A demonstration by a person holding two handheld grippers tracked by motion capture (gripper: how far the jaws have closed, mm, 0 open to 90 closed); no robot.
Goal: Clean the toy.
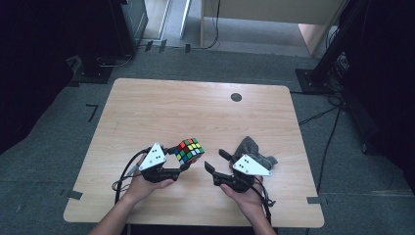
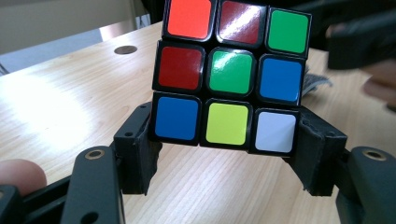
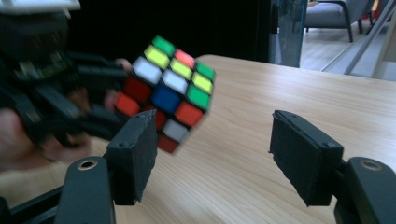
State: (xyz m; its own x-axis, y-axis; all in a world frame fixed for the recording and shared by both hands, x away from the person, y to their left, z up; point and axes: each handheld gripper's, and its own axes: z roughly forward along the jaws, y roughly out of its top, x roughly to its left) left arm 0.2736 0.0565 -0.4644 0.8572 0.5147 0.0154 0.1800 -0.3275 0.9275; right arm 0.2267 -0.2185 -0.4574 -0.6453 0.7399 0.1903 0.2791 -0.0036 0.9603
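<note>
A: What is the biggest thing here?

B: The pale wooden tabletop (image 1: 161, 105), set on grey carpet, with a small dark round disc (image 1: 236, 97) near its far edge.

A: And on it?

B: A crumpled grey cloth (image 1: 254, 149) lies toward the right, just behind the right tool (image 1: 215, 164). That tool sits in the person's right hand (image 1: 244, 193), low over the near edge of the tabletop.

A: Is it gripping anything?

B: No. Its jaws stand spread wide, with bare wood between them in the right gripper view. They point left, toward the puzzle cube (image 1: 189, 150).

A: Where is the cube, then?

B: Lifted off the tabletop, near the middle of the near side, clamped in the left tool (image 1: 183, 164). In the left gripper view the two black jaws press against the cube's (image 2: 233, 77) bottom row from either side, and most of the cube stands above them.

A: Which colours face that camera?

B: Orange, dark red and green on top; red, green and blue in the middle; blue, yellow and white along the bottom.

A: And the left hand (image 1: 142, 183)?

B: It wraps the left tool from below, at the near-left of the tabletop.
</note>
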